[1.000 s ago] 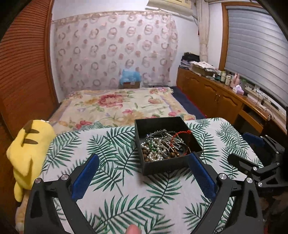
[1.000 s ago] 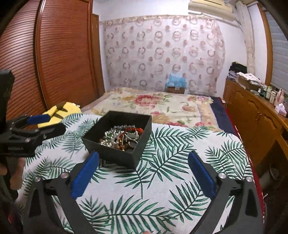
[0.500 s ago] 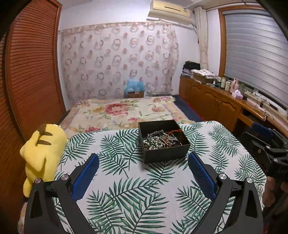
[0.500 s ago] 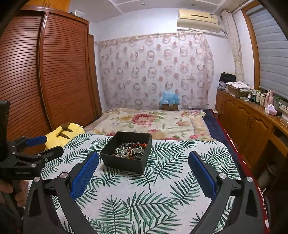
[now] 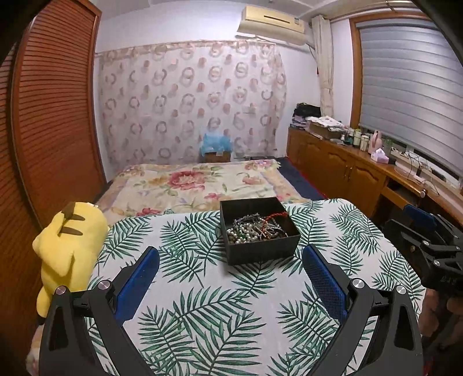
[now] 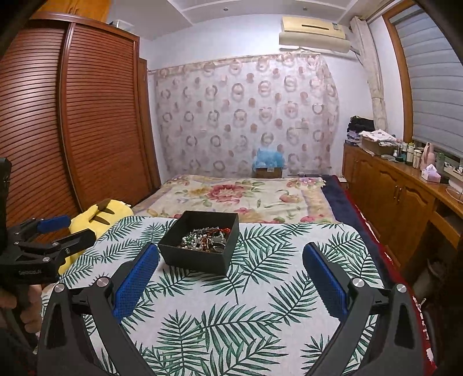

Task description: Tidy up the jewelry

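Centre frame, square black box [image 5: 259, 231] of tangled bead jewelry [image 5: 256, 228] on palm-print cloth [image 5: 202, 289]; our left gripper [image 5: 230, 272] and right gripper [image 6: 230, 270] both spread wide, empty.

A yellow plush toy [image 5: 69, 245] leans against the left edge of the counter [image 5: 202, 289], which wears a palm-leaf cloth. Beyond its far edge lies a bed [image 5: 196, 185] with a floral cover. A louvred wooden wardrobe [image 6: 86, 115] stands left, wooden cabinets [image 5: 341, 167] right, an air conditioner [image 5: 272, 21] above a ring-patterned curtain [image 5: 188, 101].
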The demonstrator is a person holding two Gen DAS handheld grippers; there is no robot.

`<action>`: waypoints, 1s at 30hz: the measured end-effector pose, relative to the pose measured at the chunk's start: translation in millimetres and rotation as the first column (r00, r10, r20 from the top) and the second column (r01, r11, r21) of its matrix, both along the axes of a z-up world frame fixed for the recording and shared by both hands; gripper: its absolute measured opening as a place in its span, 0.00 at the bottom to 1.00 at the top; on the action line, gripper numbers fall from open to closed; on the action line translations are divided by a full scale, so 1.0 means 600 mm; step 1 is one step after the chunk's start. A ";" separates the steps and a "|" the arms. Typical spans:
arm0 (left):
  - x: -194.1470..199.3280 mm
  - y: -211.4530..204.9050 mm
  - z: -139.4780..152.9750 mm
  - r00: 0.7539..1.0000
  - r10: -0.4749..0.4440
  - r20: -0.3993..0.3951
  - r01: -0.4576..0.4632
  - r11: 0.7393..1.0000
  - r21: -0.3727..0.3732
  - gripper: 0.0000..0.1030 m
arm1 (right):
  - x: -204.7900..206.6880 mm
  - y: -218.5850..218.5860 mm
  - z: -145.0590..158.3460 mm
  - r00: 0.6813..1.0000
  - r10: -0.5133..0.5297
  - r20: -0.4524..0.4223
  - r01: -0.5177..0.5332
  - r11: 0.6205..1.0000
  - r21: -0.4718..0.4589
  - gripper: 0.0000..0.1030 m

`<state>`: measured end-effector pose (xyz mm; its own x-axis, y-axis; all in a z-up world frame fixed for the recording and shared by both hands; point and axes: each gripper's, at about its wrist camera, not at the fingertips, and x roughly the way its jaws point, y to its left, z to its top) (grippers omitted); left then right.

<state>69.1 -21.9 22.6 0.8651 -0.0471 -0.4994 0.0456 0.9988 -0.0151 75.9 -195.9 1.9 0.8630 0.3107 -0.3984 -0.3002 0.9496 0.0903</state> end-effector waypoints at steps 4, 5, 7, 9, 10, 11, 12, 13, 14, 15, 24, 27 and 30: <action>0.000 -0.001 0.000 1.000 -0.003 -0.001 0.003 1.000 0.001 0.92 | 0.001 -0.003 -0.001 1.000 -0.001 -0.002 0.001 1.000 0.001 0.97; -0.003 0.000 -0.003 1.000 -0.004 -0.001 0.004 1.000 0.002 0.92 | 0.001 -0.003 -0.002 1.000 -0.002 -0.003 0.002 1.000 -0.003 0.97; -0.003 0.000 -0.002 1.000 -0.005 -0.001 0.005 1.000 0.001 0.92 | 0.002 -0.003 -0.004 1.000 -0.009 -0.004 0.009 1.000 -0.012 0.97; -0.004 -0.001 -0.003 1.000 -0.006 0.002 0.006 1.000 0.001 0.92 | 0.004 -0.002 -0.003 1.000 -0.010 -0.006 0.010 1.000 -0.007 0.97; -0.006 -0.002 -0.003 1.000 -0.008 0.004 0.008 1.000 0.000 0.92 | 0.005 -0.002 -0.004 1.000 -0.011 -0.008 0.010 1.000 -0.007 0.97; -0.006 -0.003 -0.003 1.000 -0.009 0.005 0.009 1.000 0.000 0.92 | 0.005 -0.001 -0.003 1.000 -0.012 -0.008 0.012 1.000 -0.008 0.97; -0.008 -0.003 -0.003 1.000 -0.009 0.006 0.009 1.000 0.001 0.92 | 0.005 -0.001 -0.004 1.000 -0.011 -0.009 0.011 1.000 -0.008 0.97; -0.009 -0.004 -0.003 1.000 -0.010 0.008 0.010 1.000 0.004 0.92 | 0.005 -0.001 -0.004 1.000 -0.011 -0.010 0.011 1.000 -0.007 0.97; -0.008 -0.003 -0.002 1.000 -0.011 0.008 0.011 1.000 0.004 0.92 | 0.006 -0.001 -0.005 1.000 -0.008 -0.011 0.008 1.000 -0.007 0.97; -0.009 -0.003 -0.002 1.000 -0.013 0.009 0.013 1.000 0.005 0.92 | 0.006 0.001 -0.005 1.000 -0.007 -0.011 0.007 1.000 -0.007 0.97; -0.012 -0.005 0.001 1.000 -0.012 0.014 0.012 1.000 0.011 0.92 | 0.006 0.004 -0.005 1.000 -0.012 -0.009 0.012 1.000 -0.008 0.97; -0.012 -0.005 0.001 1.000 -0.012 0.015 0.011 1.000 0.014 0.92 | 0.006 0.006 -0.005 1.000 -0.012 -0.008 0.012 1.000 -0.006 0.97; -0.013 -0.005 0.001 1.000 -0.011 0.014 0.010 1.000 0.013 0.92 | 0.005 0.007 -0.005 1.000 -0.013 -0.005 0.013 1.000 -0.005 0.97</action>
<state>61.5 -24.9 23.2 0.8717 -0.0499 -0.4874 0.0562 0.9984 -0.0016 78.8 -191.7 -1.3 0.8647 0.2976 -0.4046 -0.2875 0.9538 0.0871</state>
